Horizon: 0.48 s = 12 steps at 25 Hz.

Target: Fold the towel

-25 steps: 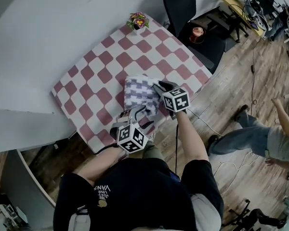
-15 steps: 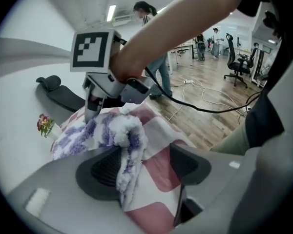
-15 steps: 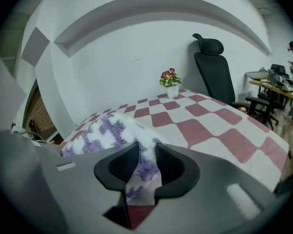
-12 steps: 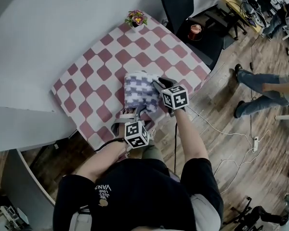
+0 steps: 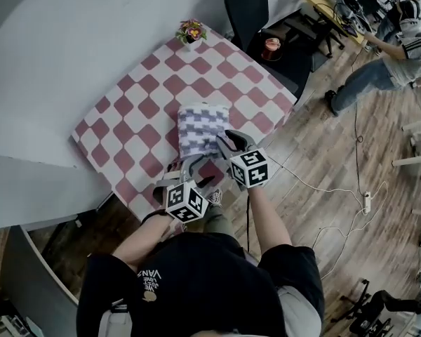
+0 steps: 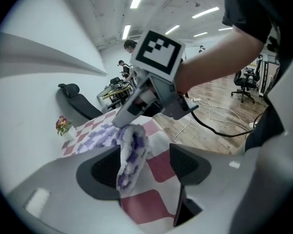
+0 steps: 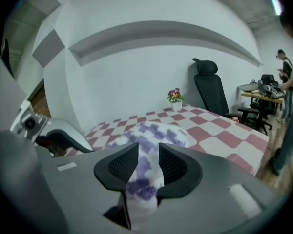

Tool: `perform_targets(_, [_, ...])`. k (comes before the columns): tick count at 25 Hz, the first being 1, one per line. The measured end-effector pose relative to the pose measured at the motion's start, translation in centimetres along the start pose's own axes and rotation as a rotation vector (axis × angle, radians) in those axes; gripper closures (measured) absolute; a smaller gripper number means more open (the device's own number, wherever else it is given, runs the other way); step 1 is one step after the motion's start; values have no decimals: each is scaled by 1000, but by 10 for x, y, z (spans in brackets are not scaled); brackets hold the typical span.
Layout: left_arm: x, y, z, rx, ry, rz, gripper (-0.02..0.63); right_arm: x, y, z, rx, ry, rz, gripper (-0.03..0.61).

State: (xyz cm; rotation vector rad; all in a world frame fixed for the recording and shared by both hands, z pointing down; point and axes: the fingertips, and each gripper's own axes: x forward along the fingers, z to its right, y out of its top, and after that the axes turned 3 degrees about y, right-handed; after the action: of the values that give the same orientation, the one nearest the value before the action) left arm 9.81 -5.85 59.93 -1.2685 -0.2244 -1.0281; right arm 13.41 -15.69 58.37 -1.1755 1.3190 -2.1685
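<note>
- The towel [image 5: 203, 128], white with purple checks, lies folded on the red-and-white checkered table [image 5: 137, 111]. It is well apart from the flower pot [image 5: 190, 32], on the side of the pot nearer to me.
- My right gripper [image 5: 226, 141] is at the towel edge that faces away from the flower pot, on the right-hand corner of that edge.
- In the right gripper view the two dark pads are drawn close with a fold of towel squeezed between them. That tool is clamped on the cloth, and a tuft of fabric hangs out below the pads.
- From that view the rest of the towel runs from the jaws toward the flower pot, which stands upright at the table's far corner.
- My left gripper [image 5: 195, 164] is beside the right one, slightly farther from the flower pot and at the left corner of that towel edge.
- In the left gripper view its jaws stand wide apart. A lifted flap of towel hangs between them and lies against the left pad, while the right pad is clear of it with bare tablecloth showing in the gap. That tool is not pinching anything.
- The same view shows the right gripper's tip on the top of that lifted flap, on the flower-pot side of my left jaws.
- A black office chair [image 5: 249, 9] stands off the table, just right of the flower pot.
</note>
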Motion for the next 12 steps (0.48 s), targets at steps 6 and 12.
perform_targets(6, [-30,-27,-2,-66,27,0,321,-2,-50,9,-14,-156,-101,448])
perform_targets(12, [-66,-45,-27,-144,104,51,321,-35,-19,-8,13,-243,57,442])
